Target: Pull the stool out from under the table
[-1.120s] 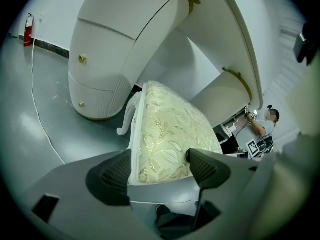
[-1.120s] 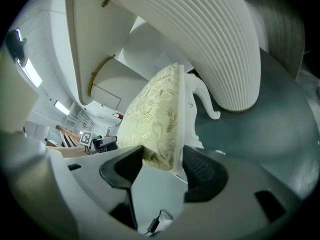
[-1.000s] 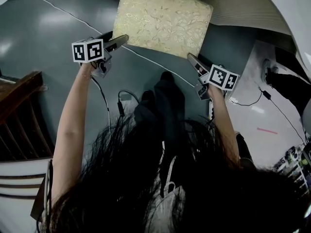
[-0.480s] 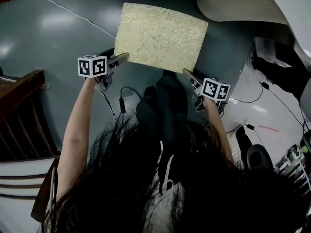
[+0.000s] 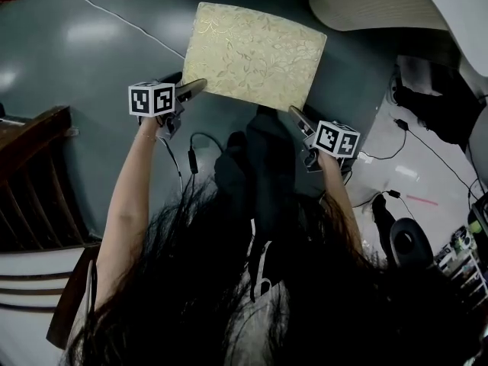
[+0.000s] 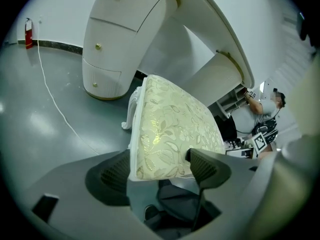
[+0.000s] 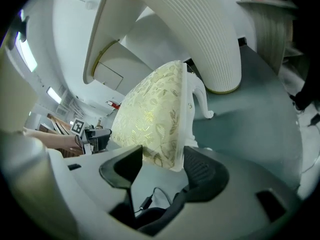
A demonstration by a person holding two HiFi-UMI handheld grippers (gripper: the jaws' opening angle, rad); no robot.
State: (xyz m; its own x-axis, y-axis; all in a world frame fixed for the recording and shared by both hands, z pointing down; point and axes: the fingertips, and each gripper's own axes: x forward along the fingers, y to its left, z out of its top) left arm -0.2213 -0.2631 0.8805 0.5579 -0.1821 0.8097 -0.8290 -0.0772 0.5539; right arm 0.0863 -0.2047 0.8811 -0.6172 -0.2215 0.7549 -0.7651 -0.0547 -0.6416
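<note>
The stool (image 5: 253, 53) has a gold floral cushion and white carved legs (image 6: 131, 110). It stands on the grey floor just in front of the white table (image 5: 375, 3). My left gripper (image 5: 194, 88) is shut on the cushion's near left corner, and my right gripper (image 5: 296, 116) is shut on its near right corner. In the left gripper view the cushion (image 6: 171, 125) sits wedged between the two dark pads of the left gripper (image 6: 159, 165). In the right gripper view the corner of the cushion (image 7: 152, 119) fills the gap of the right gripper (image 7: 159, 167).
The table's curved white pedestal with drawers (image 6: 108, 44) rises behind the stool. Dark wooden steps (image 5: 30, 175) lie at the left. Cables (image 5: 191, 158) trail over the floor near the person's dark legs (image 5: 259, 162). Another person (image 6: 261, 104) sits far off.
Both grippers have drawn back toward the person with the stool between them. Its cushion now stands fully out from under the table's edge.
</note>
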